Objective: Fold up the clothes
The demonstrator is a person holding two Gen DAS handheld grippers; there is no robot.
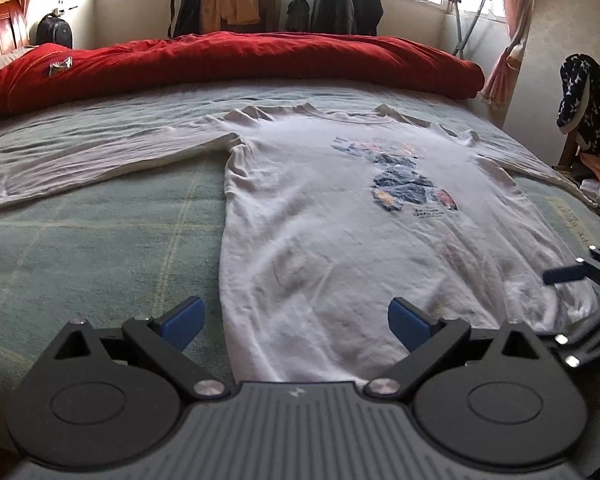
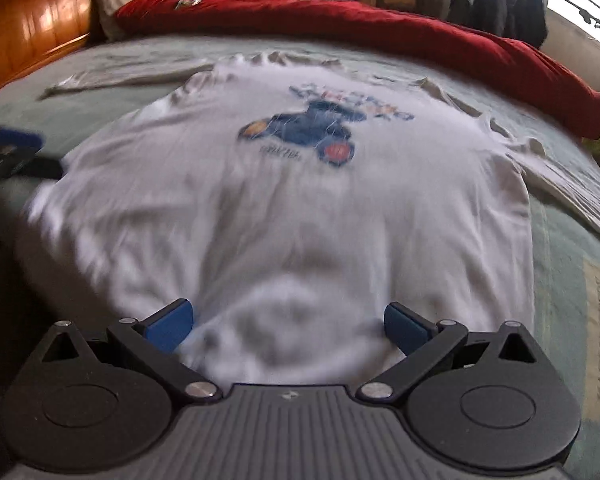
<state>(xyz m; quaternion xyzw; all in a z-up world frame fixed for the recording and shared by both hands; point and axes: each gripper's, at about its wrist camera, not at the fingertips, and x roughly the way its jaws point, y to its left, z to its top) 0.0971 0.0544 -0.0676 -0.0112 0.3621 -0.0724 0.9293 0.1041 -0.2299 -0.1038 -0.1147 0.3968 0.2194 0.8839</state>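
Observation:
A white long-sleeved shirt with a blue print lies flat, front up, on the green bedsheet, sleeves spread to both sides. My left gripper is open, its blue fingertips straddling the shirt's lower left hem, holding nothing. My right gripper is open over the lower hem of the shirt; this view is blurred. The right gripper also shows at the right edge of the left wrist view, and the left gripper at the left edge of the right wrist view.
A rolled red duvet lies across the far side of the bed. A wooden headboard and pillow are at the left. Clothes hang on a rack by the window. A star-patterned garment drapes over a chair at the right.

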